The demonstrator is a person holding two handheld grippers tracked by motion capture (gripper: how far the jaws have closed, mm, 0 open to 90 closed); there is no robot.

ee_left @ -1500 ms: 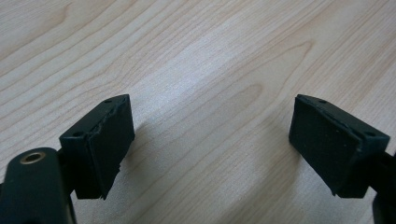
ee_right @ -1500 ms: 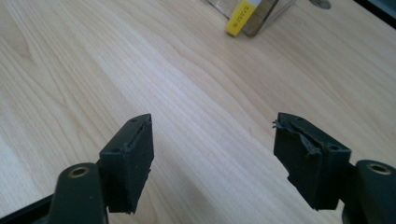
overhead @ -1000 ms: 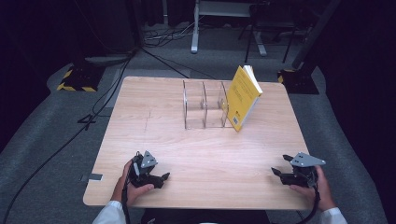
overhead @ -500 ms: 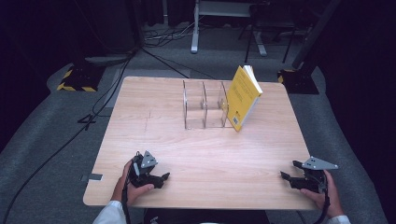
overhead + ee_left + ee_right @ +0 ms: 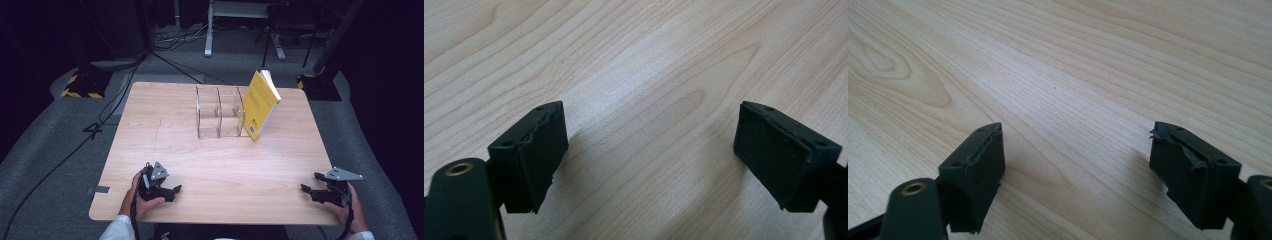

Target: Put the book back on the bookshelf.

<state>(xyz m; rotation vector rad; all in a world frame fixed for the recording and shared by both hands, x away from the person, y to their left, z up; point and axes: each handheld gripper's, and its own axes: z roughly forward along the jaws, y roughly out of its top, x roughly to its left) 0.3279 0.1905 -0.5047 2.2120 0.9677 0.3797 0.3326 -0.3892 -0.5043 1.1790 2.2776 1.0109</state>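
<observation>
Yellow book [image 5: 260, 104] cover: print and a white label near its lower corner, too small to read.
Readable text: none.

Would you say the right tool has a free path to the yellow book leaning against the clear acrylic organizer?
Probably yes. The right tool is open and holds nothing, and bare wooden table lies between it and the yellow book, whose near cover faces that side.

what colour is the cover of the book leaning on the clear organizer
Yellow. The book cover shows best in the high view, tilted against the clear organizer.
</observation>
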